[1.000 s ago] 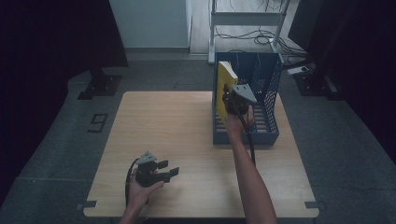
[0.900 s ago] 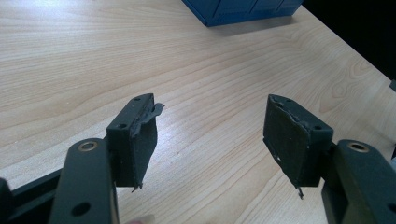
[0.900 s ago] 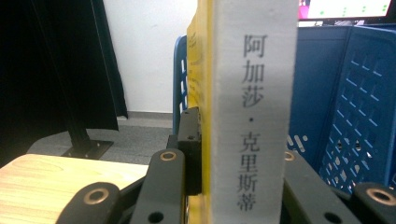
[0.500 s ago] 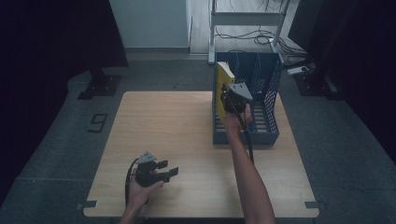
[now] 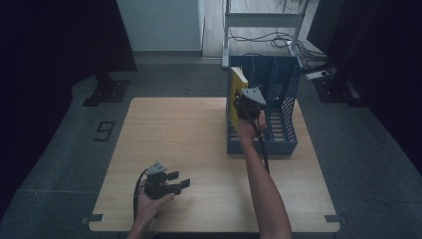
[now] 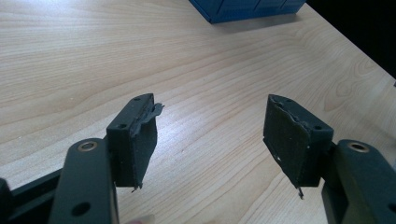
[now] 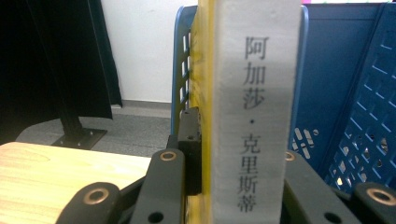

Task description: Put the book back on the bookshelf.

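Note:
A yellow book (image 5: 233, 94) with a white spine (image 7: 254, 107) printed in black characters stands upright at the left end of the blue perforated rack (image 5: 286, 104). My right gripper (image 5: 245, 105) is shut on the book, one black jaw on each cover, as the right gripper view (image 7: 243, 158) shows. Near the table's front left, my left gripper (image 5: 180, 181) lies low over the wood in the person's hand. It stands open, and between its pads (image 6: 140, 135) there is nothing but bare tabletop.
The light wooden table (image 5: 174, 129) carries the rack at its back right. The rack's front corner (image 6: 243, 7) shows far ahead of the left jaws. Behind the table stand a metal shelf frame (image 5: 263, 20), floor cables and dark curtains.
The right gripper has shifted slightly left and toward the back with the book in it. The left gripper has stayed where it was.

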`<state>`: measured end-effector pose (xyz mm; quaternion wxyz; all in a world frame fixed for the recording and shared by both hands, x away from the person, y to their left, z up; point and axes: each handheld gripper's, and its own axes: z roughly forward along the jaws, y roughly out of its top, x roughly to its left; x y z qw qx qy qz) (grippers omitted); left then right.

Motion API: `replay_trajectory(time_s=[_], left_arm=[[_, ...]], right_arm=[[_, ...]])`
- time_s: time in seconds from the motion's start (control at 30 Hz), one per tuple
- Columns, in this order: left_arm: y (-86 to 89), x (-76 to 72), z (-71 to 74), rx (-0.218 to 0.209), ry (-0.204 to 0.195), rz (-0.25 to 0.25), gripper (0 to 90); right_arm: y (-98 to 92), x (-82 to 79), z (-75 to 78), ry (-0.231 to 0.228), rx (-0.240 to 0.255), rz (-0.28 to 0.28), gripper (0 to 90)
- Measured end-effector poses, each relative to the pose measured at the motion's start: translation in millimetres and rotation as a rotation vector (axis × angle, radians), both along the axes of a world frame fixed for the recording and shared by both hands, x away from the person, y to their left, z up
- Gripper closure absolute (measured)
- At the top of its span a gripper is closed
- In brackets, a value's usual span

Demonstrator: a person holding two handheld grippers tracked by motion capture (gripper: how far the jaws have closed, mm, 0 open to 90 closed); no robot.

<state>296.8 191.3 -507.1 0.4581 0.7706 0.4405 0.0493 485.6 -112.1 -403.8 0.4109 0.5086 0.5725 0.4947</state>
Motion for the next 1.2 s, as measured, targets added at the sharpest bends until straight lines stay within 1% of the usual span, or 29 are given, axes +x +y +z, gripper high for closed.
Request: replay_trajectory(time_s=[0.13, 0.2, 0.5, 0.63, 0.83, 1.0, 1.2], left_arm=[[1.4, 0.4, 0.2, -0.001, 0.0, 0.004, 35.0], [1.8, 0.4, 0.0, -0.003, 0.001, 0.007, 35.1], [3.5, 0.1, 0.6, -0.005, -0.001, 0.007, 35.5], [4.4, 0.6, -0.2, -0.005, 0.001, 0.011, 35.4], [5.2, 1.1, -1.1, -0.003, 0.004, 0.013, 35.4], [6.7, 1.0, -0.7, -0.01, 0.003, 0.02, 35.4], [6.6, 0.8, -0.6, -0.009, 0.002, 0.019, 35.4]], right_arm=[[1.7, 2.8, -1.2, -0.003, -0.001, -0.002, 74.3], [1.7, 4.3, -2.8, 0.001, 0.004, -0.002, 74.3], [4.8, 12.4, -13.9, 0.024, -0.003, -0.012, 74.2], [7.7, 16.3, -18.4, 0.03, -0.021, -0.016, 74.2], [7.3, 21.8, -24.5, 0.038, -0.015, -0.024, 74.2], [9.9, 23.9, -30.1, 0.054, -0.027, -0.025, 74.2], [7.6, 21.6, -34.2, 0.052, -0.026, -0.023, 74.2]])
